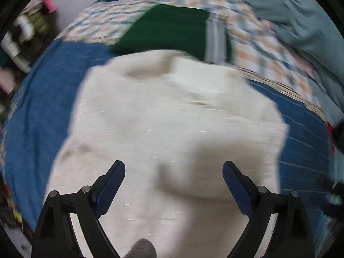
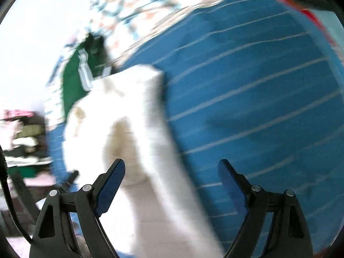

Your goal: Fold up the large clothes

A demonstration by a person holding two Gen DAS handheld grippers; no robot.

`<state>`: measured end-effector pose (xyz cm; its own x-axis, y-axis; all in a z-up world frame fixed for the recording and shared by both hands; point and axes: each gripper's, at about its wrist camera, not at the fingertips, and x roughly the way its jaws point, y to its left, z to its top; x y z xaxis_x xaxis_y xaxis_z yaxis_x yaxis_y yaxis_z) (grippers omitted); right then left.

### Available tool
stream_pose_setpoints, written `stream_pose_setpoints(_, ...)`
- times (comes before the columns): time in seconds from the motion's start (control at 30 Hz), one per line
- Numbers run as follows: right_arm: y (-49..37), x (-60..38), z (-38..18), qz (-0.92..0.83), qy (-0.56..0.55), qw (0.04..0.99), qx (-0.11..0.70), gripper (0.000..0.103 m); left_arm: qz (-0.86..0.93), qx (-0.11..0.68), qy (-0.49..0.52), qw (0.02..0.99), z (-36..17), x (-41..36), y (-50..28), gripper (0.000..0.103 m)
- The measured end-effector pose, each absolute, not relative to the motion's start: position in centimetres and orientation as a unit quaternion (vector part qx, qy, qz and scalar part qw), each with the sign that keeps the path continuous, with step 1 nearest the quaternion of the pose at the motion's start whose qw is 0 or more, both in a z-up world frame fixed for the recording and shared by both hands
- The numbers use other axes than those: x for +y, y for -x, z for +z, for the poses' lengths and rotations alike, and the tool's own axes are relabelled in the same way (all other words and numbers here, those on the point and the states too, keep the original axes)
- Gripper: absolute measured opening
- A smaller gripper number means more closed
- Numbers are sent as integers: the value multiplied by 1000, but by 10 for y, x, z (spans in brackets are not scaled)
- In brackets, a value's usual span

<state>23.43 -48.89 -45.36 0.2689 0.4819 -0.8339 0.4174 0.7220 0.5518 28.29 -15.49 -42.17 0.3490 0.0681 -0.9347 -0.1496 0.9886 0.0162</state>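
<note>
**Clerk:** Bedding, blue striped bedspread [image 2: 247, 90]: what lies on it?

**Holder:** Item 1, cream garment [image 1: 172, 124], spread across the bedspread's middle, partly folded, with a green folded garment [image 1: 169, 28] just beyond and a checked quilt [image 1: 258, 40] further back.

**Clerk:** Handling?

**Holder:** Soft, limp and probably light, I judge; it will sag. I would take it at an outer edge or corner.

**Clerk:** Grippers?

**Holder:** 2. My left gripper [image 1: 173, 173] hovers over the cream cloth, jaws spread wide, holding nothing. My right gripper [image 2: 171, 172] hangs above its right edge, equally wide and empty. Both views are blurred.
</note>
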Motion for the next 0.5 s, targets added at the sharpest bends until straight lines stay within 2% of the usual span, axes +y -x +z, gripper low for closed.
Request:
stream_pose_setpoints(0.13,-276,-439,-483,85,-386,677,621,89,142,571,0,809,-434,-90,-271,93)
stream_pose_setpoints(0.17,-288,-422,-495,97,-374,673,631,85,165,576,-10,801,-441,-72,-269,93)
stream_pose_setpoints(0.2,-298,-407,-503,101,-356,672,641,73,177,578,-11,796,-446,-62,-270,93)
stream_pose_setpoints(0.23,-304,-396,-507,99,-333,674,652,24,192,582,-9,790,-452,-47,-267,93)
stream_pose_setpoints(0.27,-310,-382,-507,83,-290,683,665,7,201,583,-7,787,-455,-37,-264,93)
stream_pose_setpoints(0.43,-313,-377,-449,42,-195,774,601,6,228,583,4,780,-460,-9,-248,93)
stream_pose_setpoints(0.5,-319,-382,-459,23,-165,765,622,7,233,591,-1,773,-471,-6,-241,93)
